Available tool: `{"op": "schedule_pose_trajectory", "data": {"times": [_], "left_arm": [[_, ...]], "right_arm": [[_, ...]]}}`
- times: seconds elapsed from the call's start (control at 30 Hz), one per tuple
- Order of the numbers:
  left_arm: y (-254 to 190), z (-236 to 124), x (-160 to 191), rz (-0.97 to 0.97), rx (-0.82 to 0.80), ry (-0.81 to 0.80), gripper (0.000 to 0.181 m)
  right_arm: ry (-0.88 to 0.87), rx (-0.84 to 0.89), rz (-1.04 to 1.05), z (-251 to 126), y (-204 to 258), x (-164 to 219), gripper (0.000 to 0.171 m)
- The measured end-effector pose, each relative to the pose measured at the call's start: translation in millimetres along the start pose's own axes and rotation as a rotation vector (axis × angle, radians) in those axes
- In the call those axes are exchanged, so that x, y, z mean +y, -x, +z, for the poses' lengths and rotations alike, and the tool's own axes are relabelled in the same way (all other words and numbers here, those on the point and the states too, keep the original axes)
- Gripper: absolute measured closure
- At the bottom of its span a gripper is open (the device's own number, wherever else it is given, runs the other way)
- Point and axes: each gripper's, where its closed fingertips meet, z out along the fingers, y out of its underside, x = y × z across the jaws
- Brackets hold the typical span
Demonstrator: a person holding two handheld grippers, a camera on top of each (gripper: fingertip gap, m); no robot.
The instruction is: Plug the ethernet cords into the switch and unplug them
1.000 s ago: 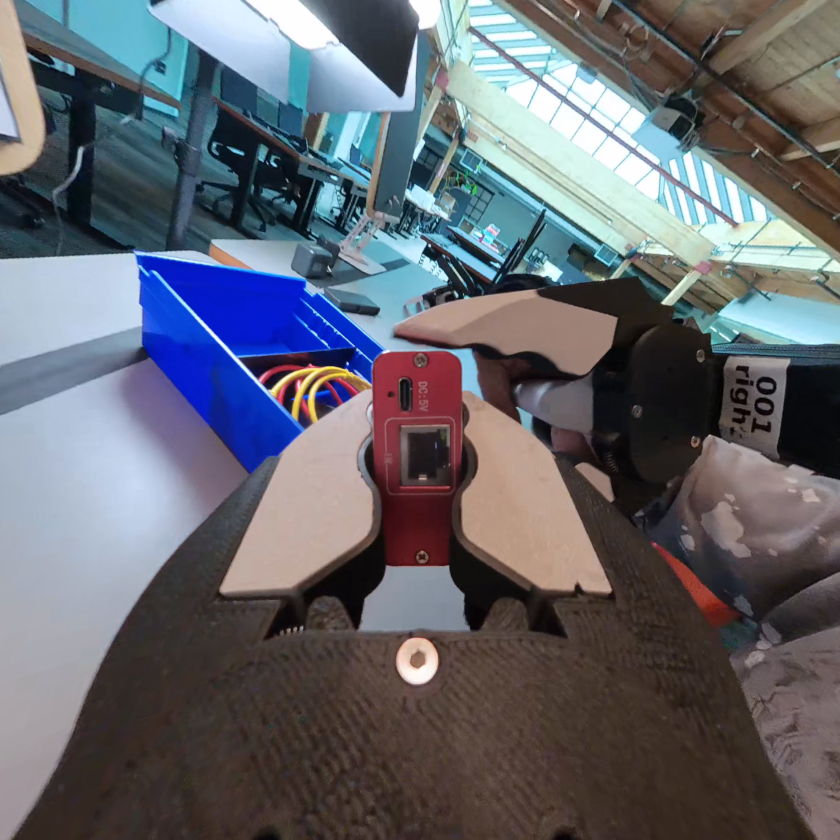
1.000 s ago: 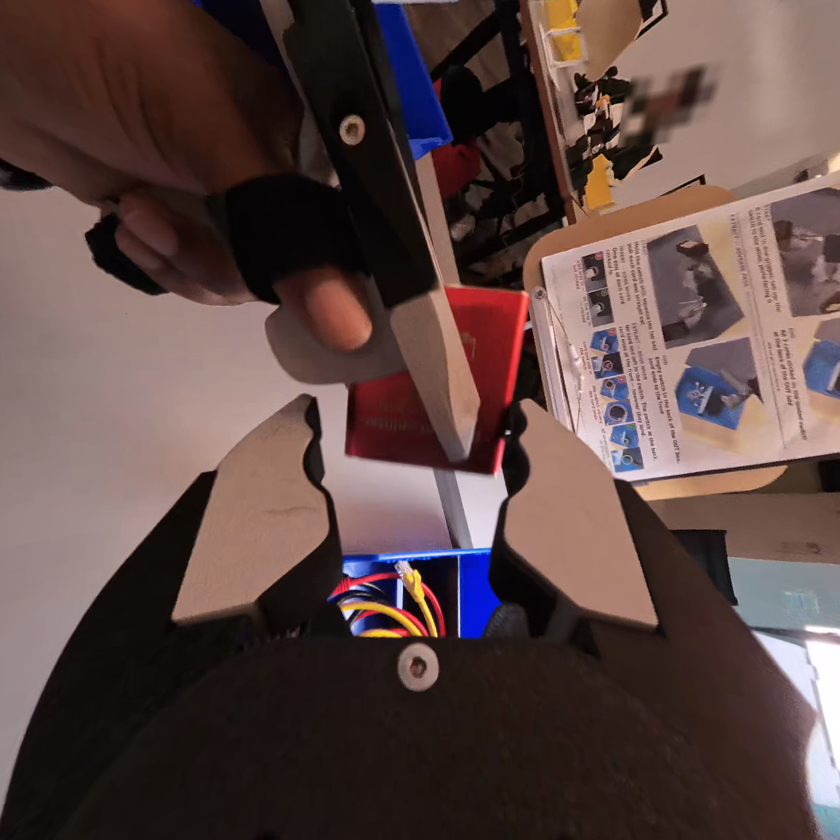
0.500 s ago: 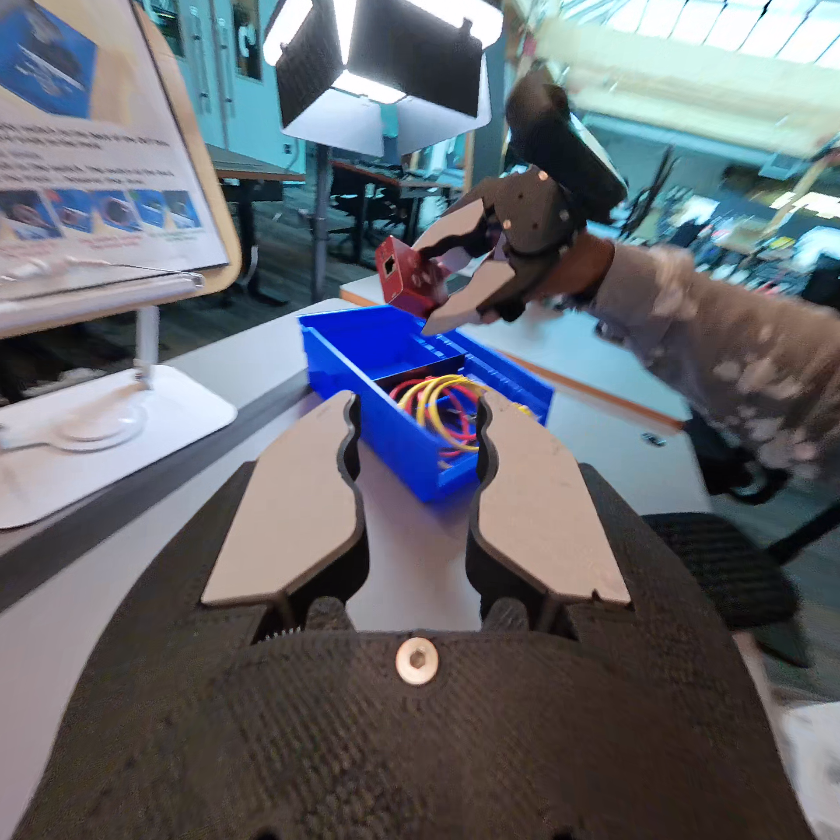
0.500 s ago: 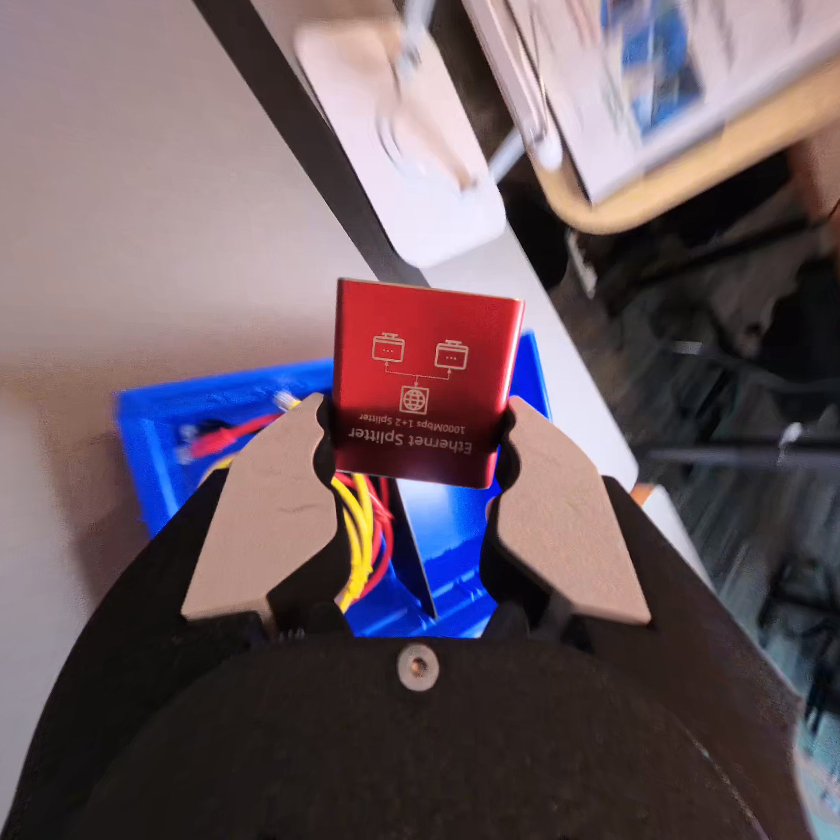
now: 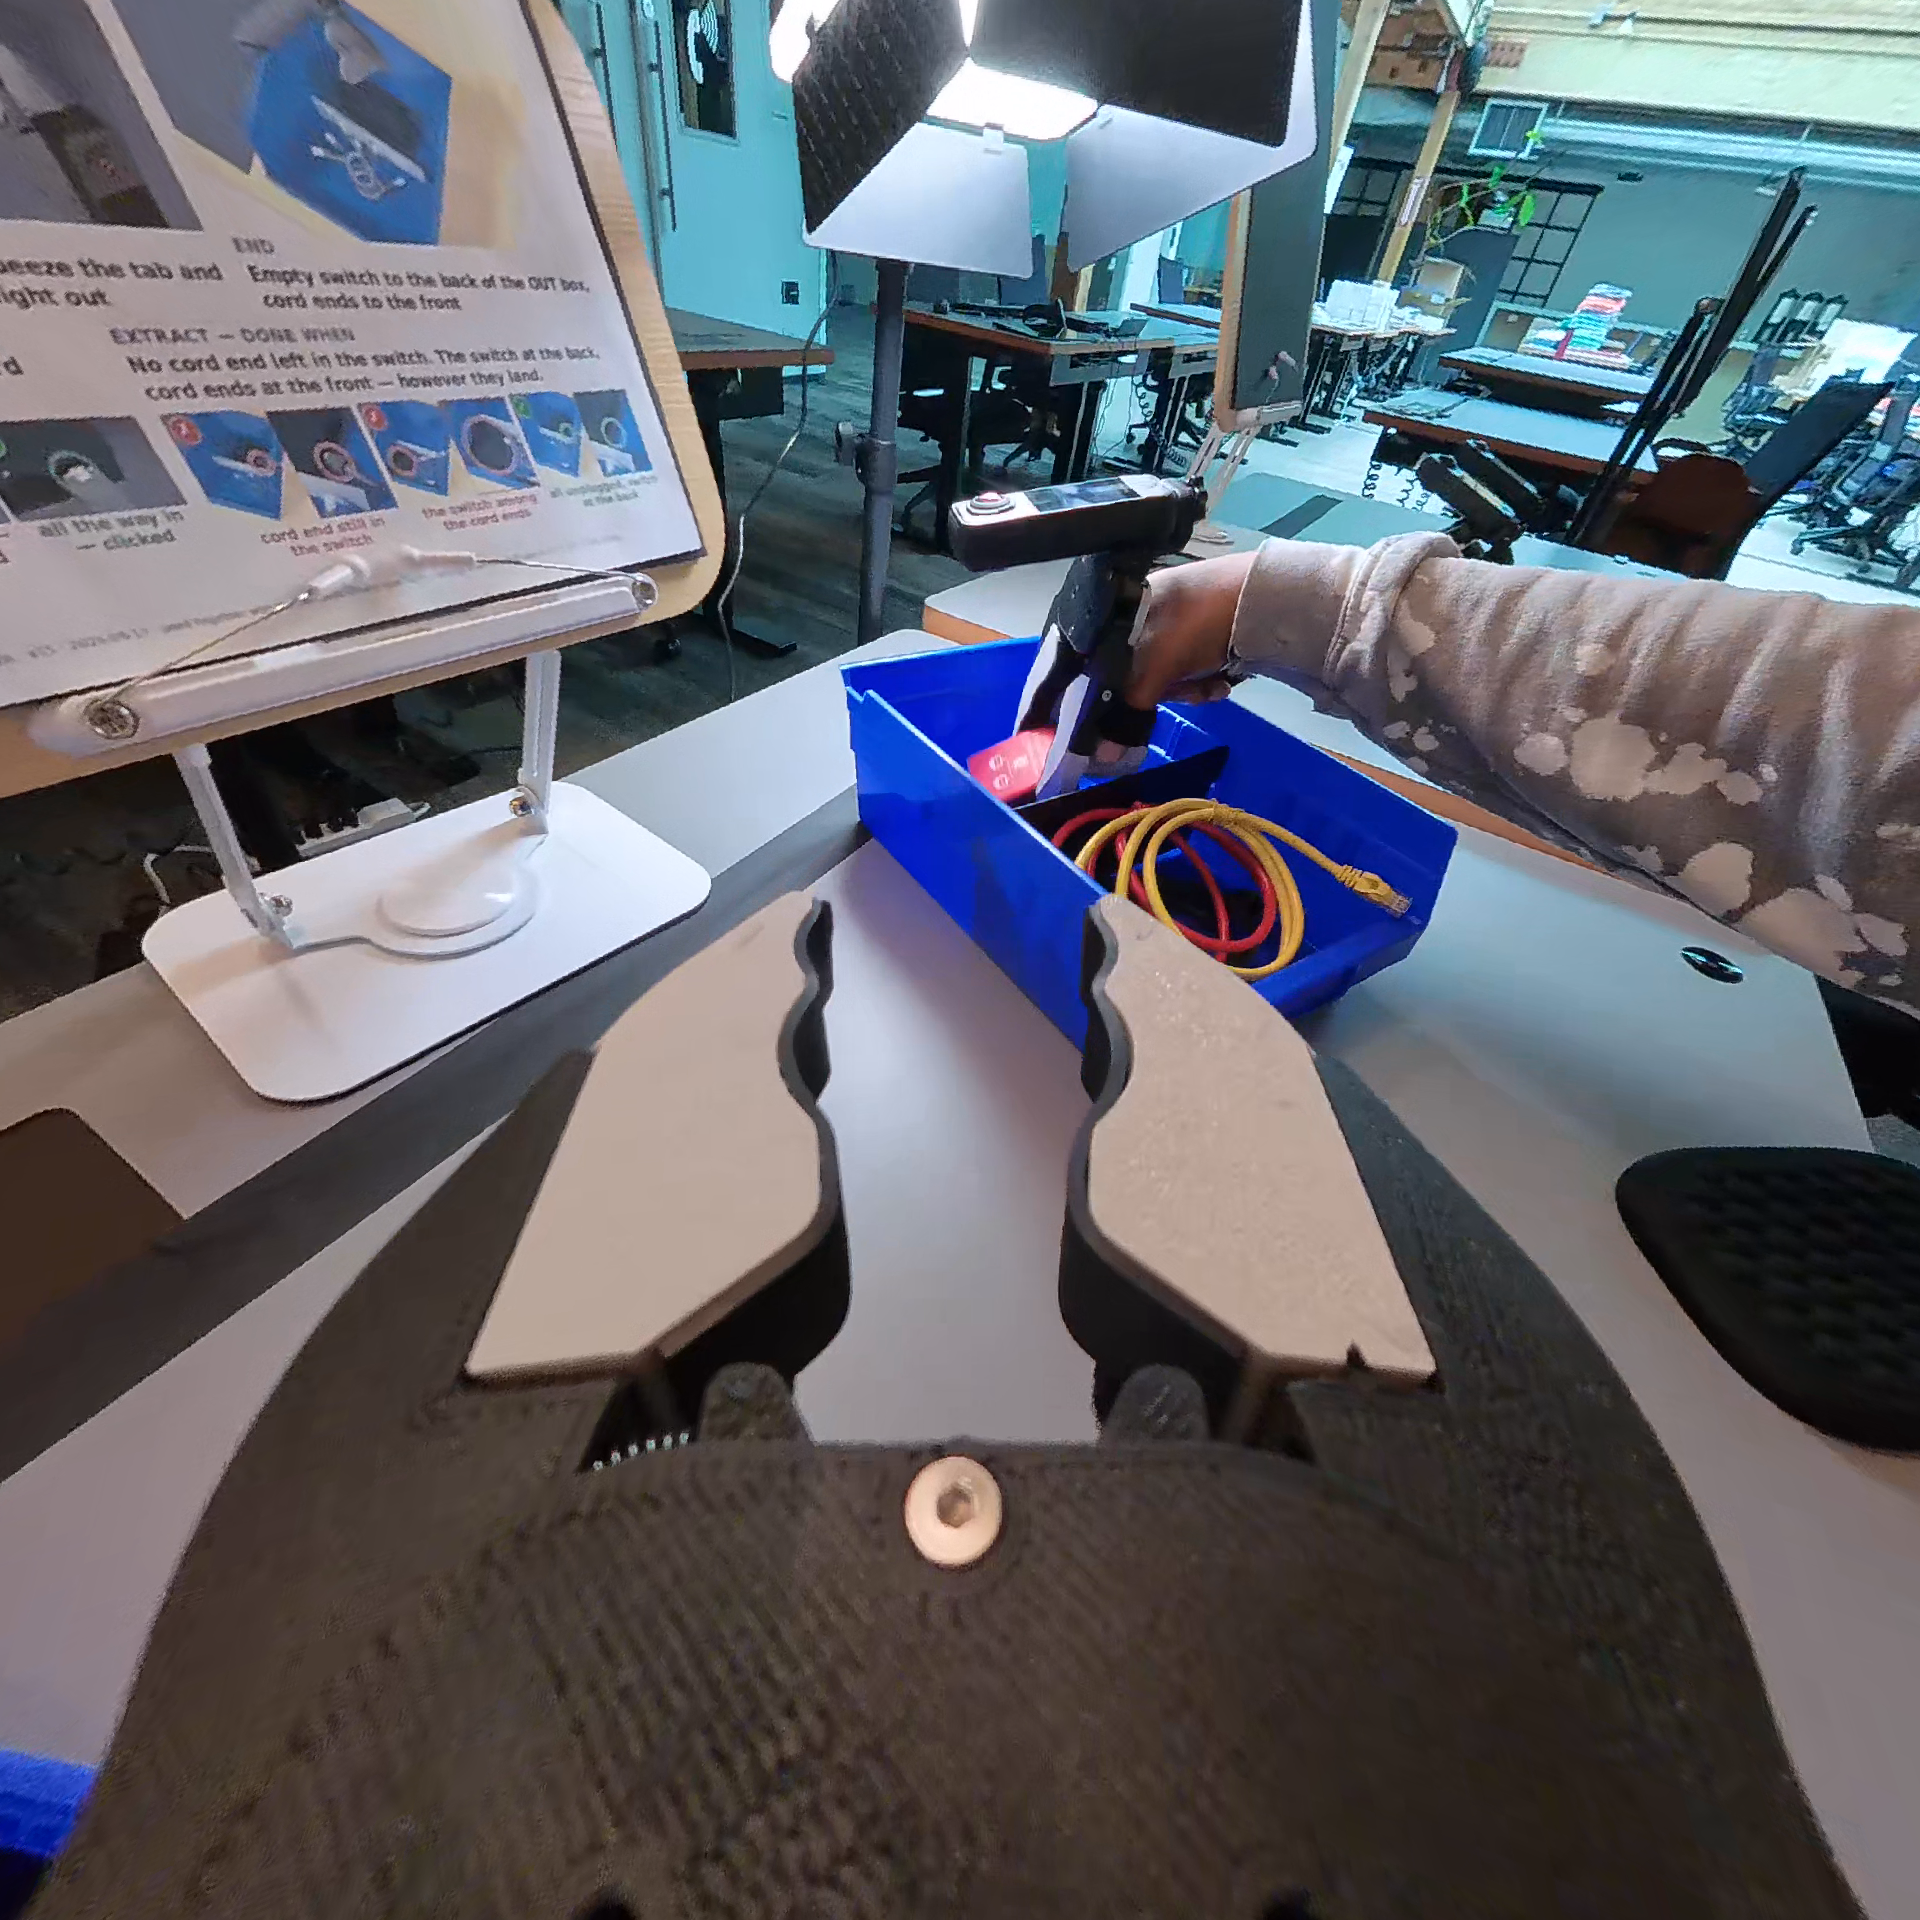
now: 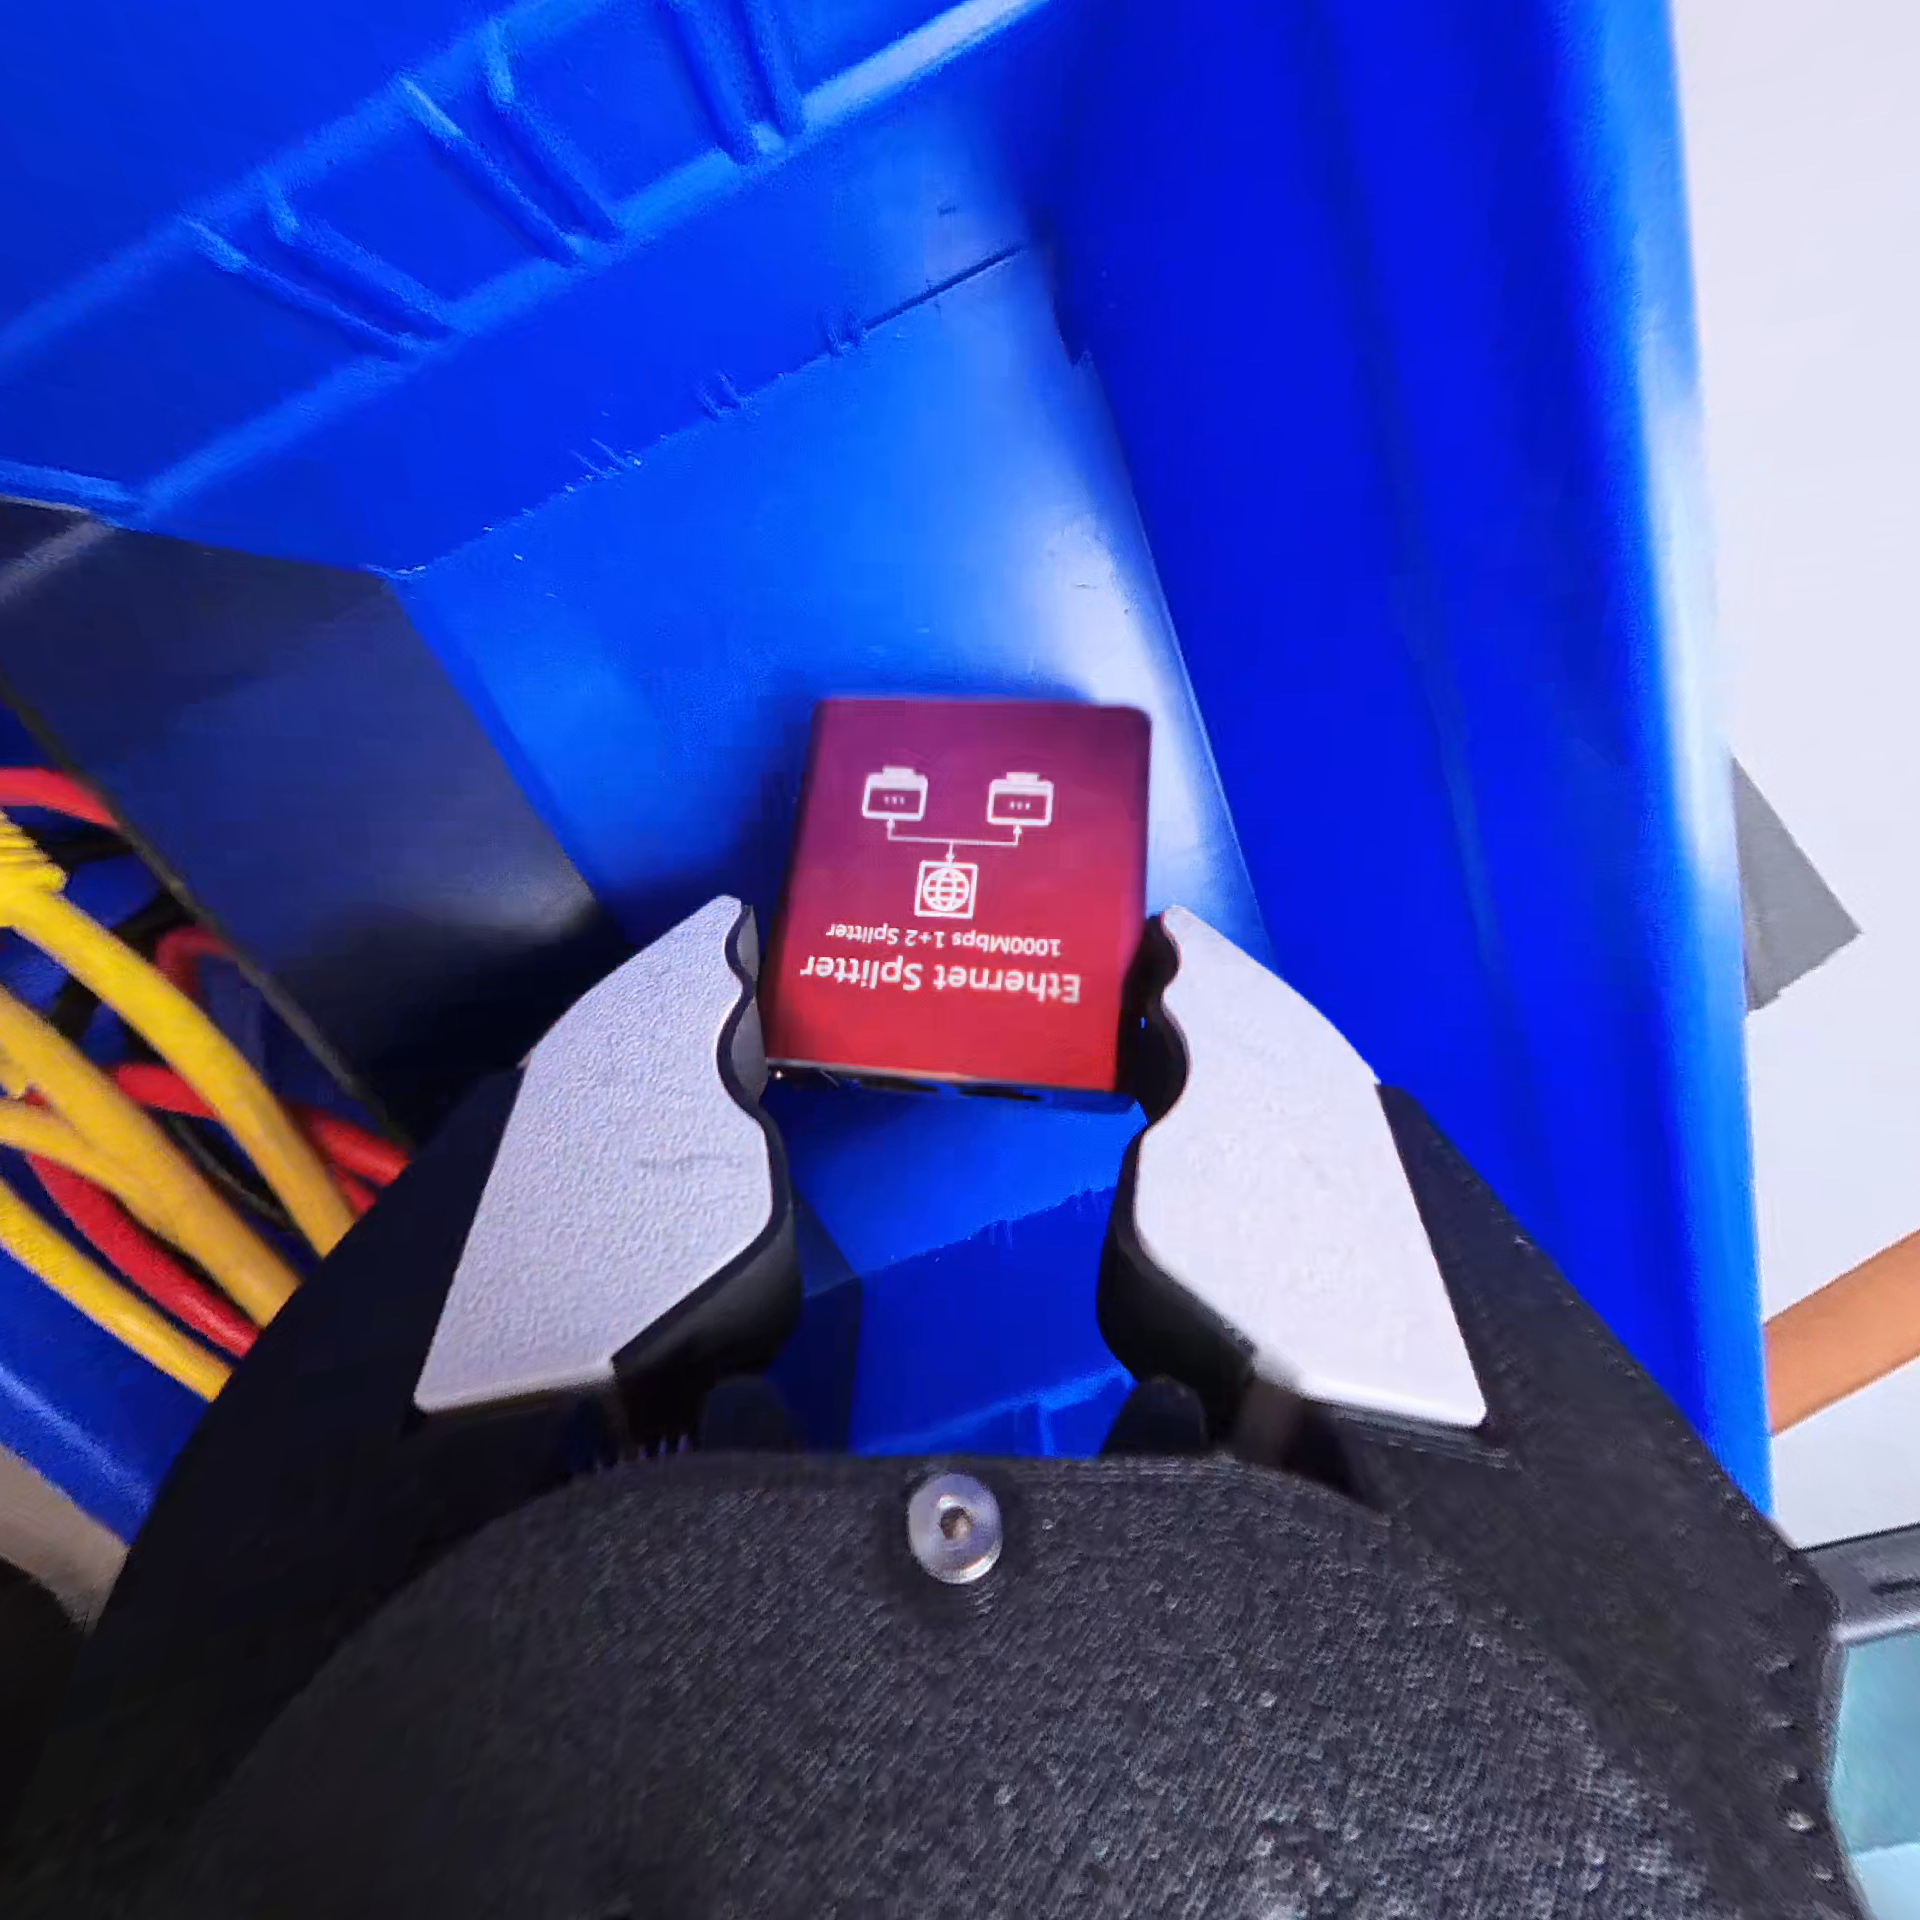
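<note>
The red switch (image 6: 956,894) is between my right gripper's (image 6: 951,920) fingers, which press on its two sides. It sits low in the back compartment of the blue bin (image 6: 1351,520), close to the bin's floor. In the left wrist view the right gripper (image 5: 1049,758) reaches down into the bin (image 5: 966,862) with the switch (image 5: 1008,767). Coiled yellow cord (image 5: 1288,894) and red cord (image 5: 1236,914) lie in the front compartment, behind a black divider (image 5: 1132,779); they also show in the right wrist view (image 6: 156,1039). My left gripper (image 5: 956,935) is open and empty above the grey table (image 5: 935,1195).
A stand with an instruction sheet (image 5: 312,312) and a white base (image 5: 416,935) is on the table to the left. A person's sleeve (image 5: 1558,707) stretches in from the right. A black mesh chair (image 5: 1787,1278) is at the table's right edge.
The switch passed from my left gripper to my right. My left gripper opened and drew back. My right gripper carried the switch down into the bin's back compartment.
</note>
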Motion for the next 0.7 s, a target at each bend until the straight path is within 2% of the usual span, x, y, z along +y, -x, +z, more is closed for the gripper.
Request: {"op": "schedule_pose_trajectory", "data": {"times": [0.03, 0.17, 0.3, 0.4, 0.47, 0.57, 0.7], "left_arm": [[2, 1, 2, -0.005, -0.002, 0.003, 0.135], [7, 3, 8, -0.016, -0.006, 0.02, 0.135], [5, 2, 7, 0.004, -0.018, 0.023, 0.135], [3, -2, 1, 0.017, -0.023, 0.015, 0.135], [4, -9, -5, 0.033, -0.036, 0.013, 0.134], [16, -36, -19, 0.097, -0.117, 0.021, 0.132], [44, -99, -33, 0.157, -0.277, 0.049, 0.135]], "right_arm": [[0.004, 0.018, -0.002, 2, -3, 1, 0.102], [-0.035, 0.106, -0.021, -8, -13, -1, 0.103], [-0.257, 0.31, -0.032, -58, -22, -23, 0.104], [-0.477, 0.3, -0.071, -106, 16, -37, 0.107], [-0.541, 0.261, -0.145, -125, 56, -33, 0.11], [-0.474, 0.204, -0.308, -122, 122, -6, 0.111], [-0.26, 0.154, -0.49, -80, 187, 49, 0.112]]}}
